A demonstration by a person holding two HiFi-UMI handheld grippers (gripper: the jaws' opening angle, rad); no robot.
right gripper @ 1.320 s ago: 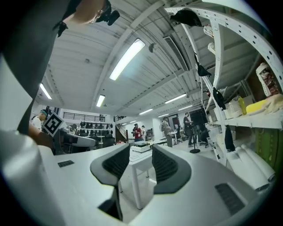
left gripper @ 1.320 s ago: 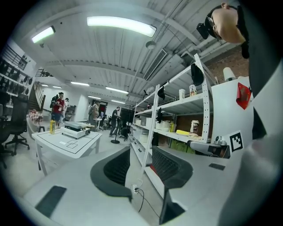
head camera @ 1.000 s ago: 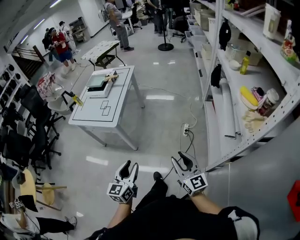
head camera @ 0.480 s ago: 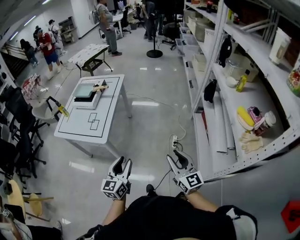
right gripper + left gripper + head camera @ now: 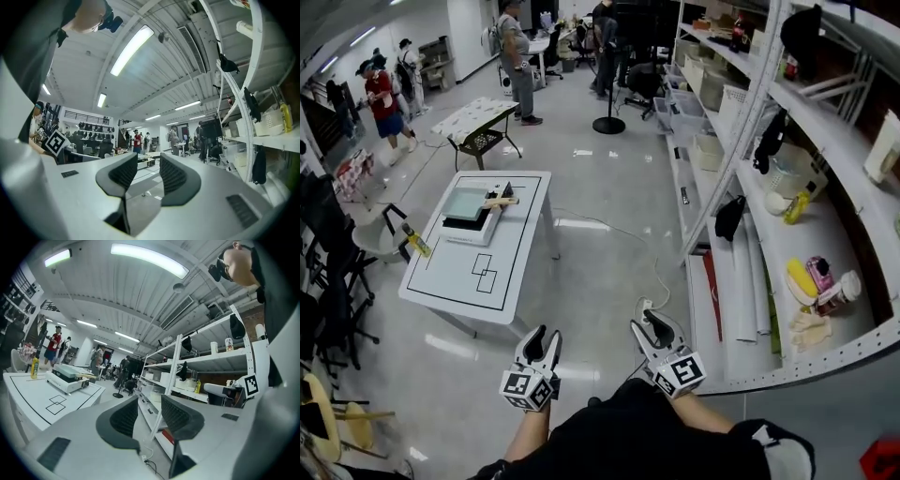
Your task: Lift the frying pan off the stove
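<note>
Evidently the person has walked closer to the white table, yet the stove and its frying pan, seemingly wooden-handled, lie well apart from the left gripper and right gripper, both with jaws parted and empty.

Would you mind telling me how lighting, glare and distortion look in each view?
Head view: evenly lit, bright glare patches on the glossy floor, shelf posts bow. Left gripper view: ceiling light blown out, dark corners. Right gripper view: strong fisheye curve on the shelf post.
</note>
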